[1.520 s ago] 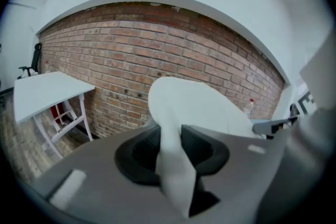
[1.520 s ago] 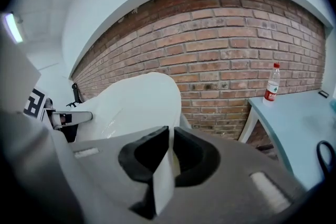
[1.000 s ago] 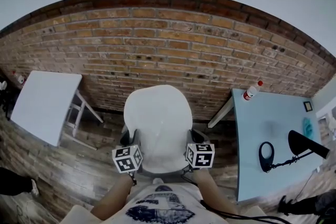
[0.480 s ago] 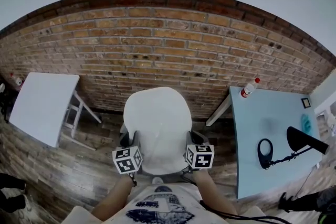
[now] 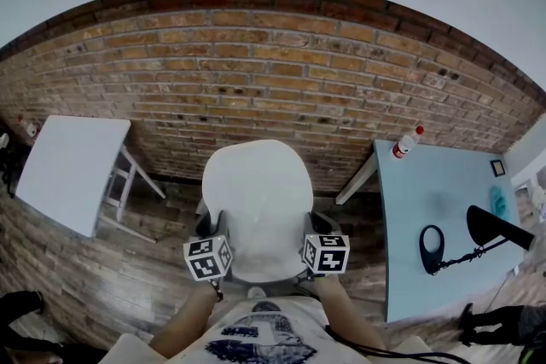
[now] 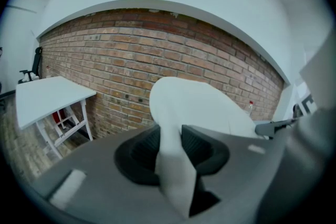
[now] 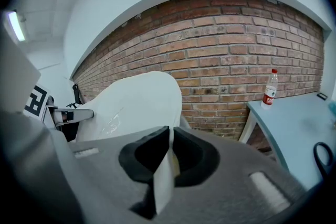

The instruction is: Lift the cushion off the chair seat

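Jaws: left gripper and right gripper were each clenched on an edge of the white cushion.
Cushion: hung before brick wall.

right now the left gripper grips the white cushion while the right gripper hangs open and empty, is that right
Not quite. The right gripper is not open and empty: the right gripper view shows its jaws closed on a fold of the white cushion. The left gripper does grip the cushion, as you said.
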